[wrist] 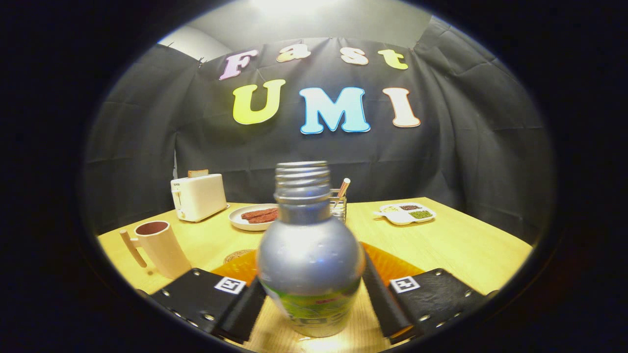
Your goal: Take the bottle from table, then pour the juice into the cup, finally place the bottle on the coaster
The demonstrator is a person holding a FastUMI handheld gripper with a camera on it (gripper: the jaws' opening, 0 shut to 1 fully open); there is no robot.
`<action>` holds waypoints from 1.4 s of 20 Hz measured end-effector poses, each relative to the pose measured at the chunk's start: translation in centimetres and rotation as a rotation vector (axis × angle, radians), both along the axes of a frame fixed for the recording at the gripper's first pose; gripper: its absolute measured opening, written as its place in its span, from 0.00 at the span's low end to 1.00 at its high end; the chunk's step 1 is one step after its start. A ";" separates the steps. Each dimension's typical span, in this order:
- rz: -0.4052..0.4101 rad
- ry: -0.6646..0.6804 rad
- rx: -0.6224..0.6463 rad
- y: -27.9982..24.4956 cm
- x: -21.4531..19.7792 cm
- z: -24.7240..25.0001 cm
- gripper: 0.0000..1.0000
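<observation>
A silver bottle with a green label and an uncapped threaded neck stands upright between my fingers. My gripper is shut on the bottle's lower body, one finger pressing on each side. I cannot tell whether its base rests on the wooden table or hangs just above it. A beige cup with a handle and a dark inside stands to the left, just beyond my left finger. A round woven coaster lies ahead of the left finger, partly hidden by an orange mat that spreads behind the bottle.
At the back of the table stand a white toaster, a plate of brown strips, a wire holder with a utensil and a white divided dish. The table's right edge runs beyond my right finger.
</observation>
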State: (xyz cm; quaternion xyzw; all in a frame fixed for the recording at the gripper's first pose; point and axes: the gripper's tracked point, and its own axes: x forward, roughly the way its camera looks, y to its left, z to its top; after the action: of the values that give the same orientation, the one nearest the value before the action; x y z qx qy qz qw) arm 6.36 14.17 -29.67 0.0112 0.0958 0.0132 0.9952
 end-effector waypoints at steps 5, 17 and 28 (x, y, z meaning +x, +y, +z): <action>-0.008 0.027 -0.032 0.5 0.3 0.3 0.82; 0.066 -0.005 -0.388 4.4 3.6 4.4 0.82; 0.138 -0.018 -0.670 9.0 5.3 3.5 0.81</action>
State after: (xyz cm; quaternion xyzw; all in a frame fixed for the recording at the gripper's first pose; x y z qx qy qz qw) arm 11.67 23.14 -26.17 -0.3231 0.0866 0.0484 0.9411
